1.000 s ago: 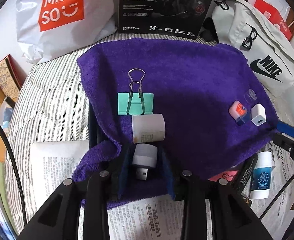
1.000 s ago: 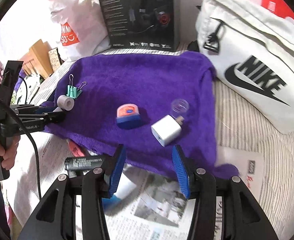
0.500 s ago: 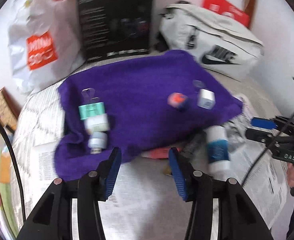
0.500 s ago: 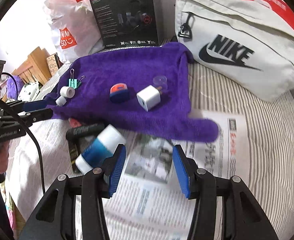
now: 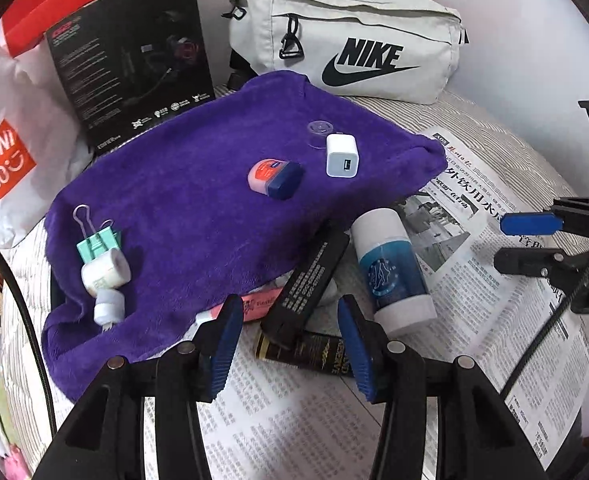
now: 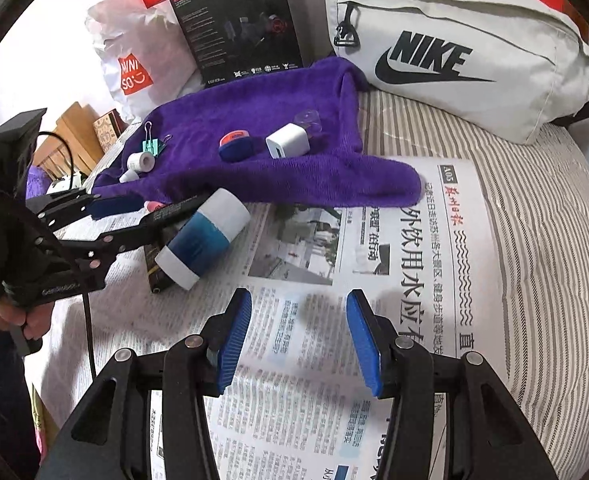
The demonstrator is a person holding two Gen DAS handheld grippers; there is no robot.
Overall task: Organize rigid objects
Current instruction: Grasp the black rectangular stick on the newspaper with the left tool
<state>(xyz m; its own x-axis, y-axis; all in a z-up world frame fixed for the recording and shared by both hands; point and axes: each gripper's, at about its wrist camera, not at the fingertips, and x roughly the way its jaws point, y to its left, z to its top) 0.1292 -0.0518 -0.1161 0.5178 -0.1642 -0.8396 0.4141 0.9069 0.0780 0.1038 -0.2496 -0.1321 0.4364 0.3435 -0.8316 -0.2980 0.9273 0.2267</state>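
Left tongs: My left gripper [image 5: 286, 340] had just sprung its jaws apart and gripped nothing, hanging at bottom centre over the black tubes [image 5: 306, 276] heaped on the newspaper [image 5: 474, 208].
Right tongs: My right gripper [image 6: 298, 336] stood released too, only newsprint between its pads.
Sorted so far: On the purple towel [image 5: 198, 168], binder clip [image 5: 96, 240], tape roll [image 5: 106, 272] and small white plug-in light [image 5: 109, 308] sat touching at left; balm tin [image 5: 274, 178] and white charger [image 5: 341, 156] at upper centre.
Unsorted: The blue-and-white bottle [image 5: 390, 268] lay on its side just right of the tubes.
Risk: I judged a careless pinch could roll that bottle away.
Second risk: Stacked tubes could lever one another and slip sideways.
Third risk: Both grippers crowded one pile and could collide.
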